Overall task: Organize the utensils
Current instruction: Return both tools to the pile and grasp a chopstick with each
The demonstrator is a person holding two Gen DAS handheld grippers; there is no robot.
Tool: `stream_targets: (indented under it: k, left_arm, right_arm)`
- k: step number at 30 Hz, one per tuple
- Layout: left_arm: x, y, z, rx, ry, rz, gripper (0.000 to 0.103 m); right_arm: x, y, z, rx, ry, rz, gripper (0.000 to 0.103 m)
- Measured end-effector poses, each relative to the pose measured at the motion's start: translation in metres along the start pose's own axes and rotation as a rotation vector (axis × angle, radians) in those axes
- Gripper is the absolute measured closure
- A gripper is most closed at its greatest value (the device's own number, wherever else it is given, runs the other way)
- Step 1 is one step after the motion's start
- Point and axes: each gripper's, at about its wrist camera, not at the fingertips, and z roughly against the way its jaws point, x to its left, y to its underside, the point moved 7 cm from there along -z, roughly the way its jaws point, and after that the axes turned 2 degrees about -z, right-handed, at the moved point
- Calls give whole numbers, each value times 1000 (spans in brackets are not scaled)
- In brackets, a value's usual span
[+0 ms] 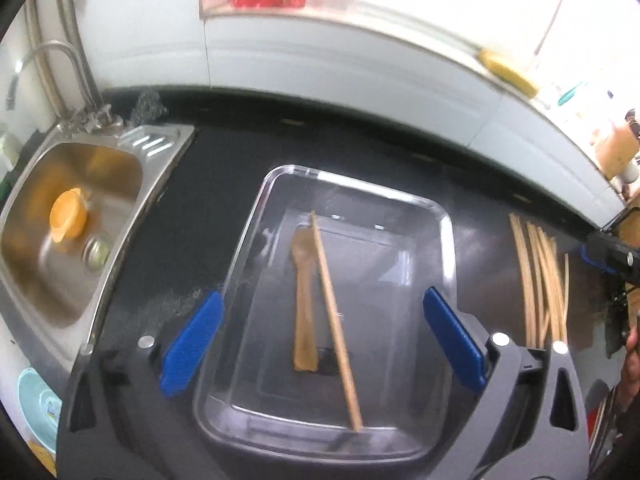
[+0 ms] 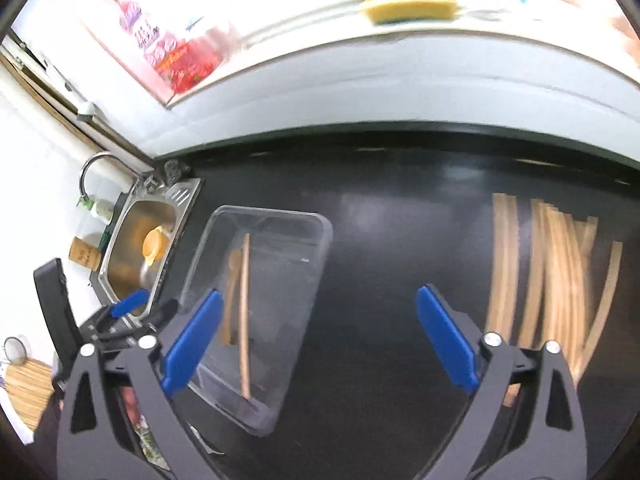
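Both tongs stood wide with nothing between their blue pads. The left tongs (image 1: 322, 344) hung over the clear plastic bin (image 1: 256, 216) on the dark desk (image 1: 208, 200), and inside the bin lay a wooden spoon (image 1: 304, 300) with a single chopstick (image 1: 336, 320) slanting across just beside it, its lower end propped against the bin's near wall. The right tongs (image 2: 320, 340) hung over bare desk to the right of the bin, between it and the loose bundle of chopsticks (image 2: 552, 280) lying farther right, well apart from the bin. The sink (image 1: 160, 160) with an orange cup (image 1: 68, 216) sat to the bin's left.

Judging by this, one drop into the bin looked finished and the fetching step was in hand. The next move would call for the right tongs to carry on rightward to the bundle, come down over one stick and close on it cleanly without dragging its neighbours.
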Motion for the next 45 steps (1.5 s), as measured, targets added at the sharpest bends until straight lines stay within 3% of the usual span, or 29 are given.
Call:
stream_targets:
  k: [6,10,16,25,29,37,45]
  left_arm:
    - [-96,7,9,-12,93,-67,6]
    - [-175,18,-13,17,103,-143,6]
    - [-238,37,-52,97,82,-220,6]
    - [-270,34,-117,147,62,-311,6]
    - [-277,36,-158,162,10,-362,6]
    - [-273,31,-180,190,1,-357,6]
    - [-278,18,-195,147,11,-372,5]
  right_arm:
    - [-100,43,63,-94,227,-67,7]
    - [-165,70,89,-76,345,-87,7]
    - [-225,89,103,-69,381,-179,7]
    - [-258,91,76,-30,384,-244,7]
    - [-269,88,63,0,399,-263,7]
    - [-286,78,35,35,425,-286,7]
    - [-314,79,-5,77,504,-320,7]
